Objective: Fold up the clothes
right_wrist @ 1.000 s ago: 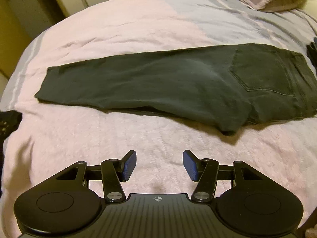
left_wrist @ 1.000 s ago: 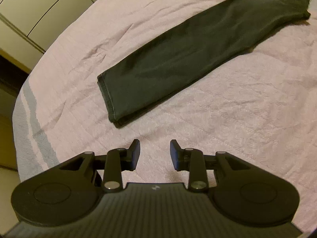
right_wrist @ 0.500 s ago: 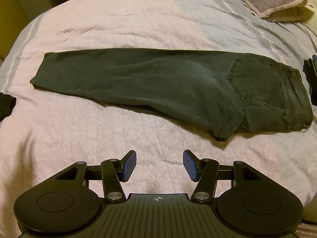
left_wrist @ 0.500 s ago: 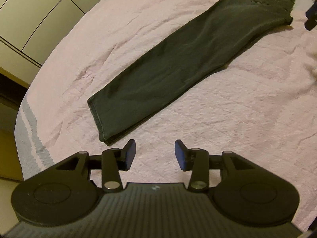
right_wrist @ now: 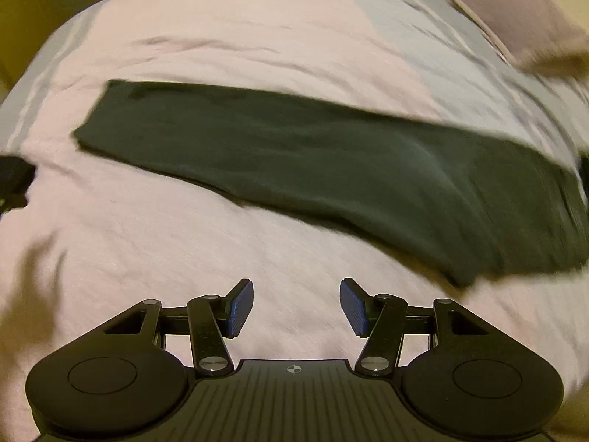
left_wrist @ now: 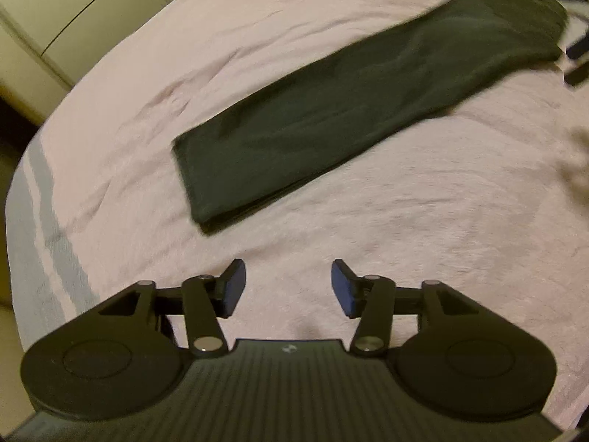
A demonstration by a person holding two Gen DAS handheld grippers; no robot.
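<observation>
Trousers [left_wrist: 349, 118], dark and already doubled leg on leg, lay flat across the pink bedspread [left_wrist: 405, 239], ahead of and apart from the empty left gripper [left_wrist: 288, 287], its jaws opening, and the parted, empty right gripper [right_wrist: 296, 307], so the next fold seemed to call for grasping hem and waistband.

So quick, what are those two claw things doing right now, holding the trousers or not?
Left gripper: opening, nothing between its jaws, above the bedspread short of the trousers.
Right gripper: open, empty, not touching the trousers.
</observation>
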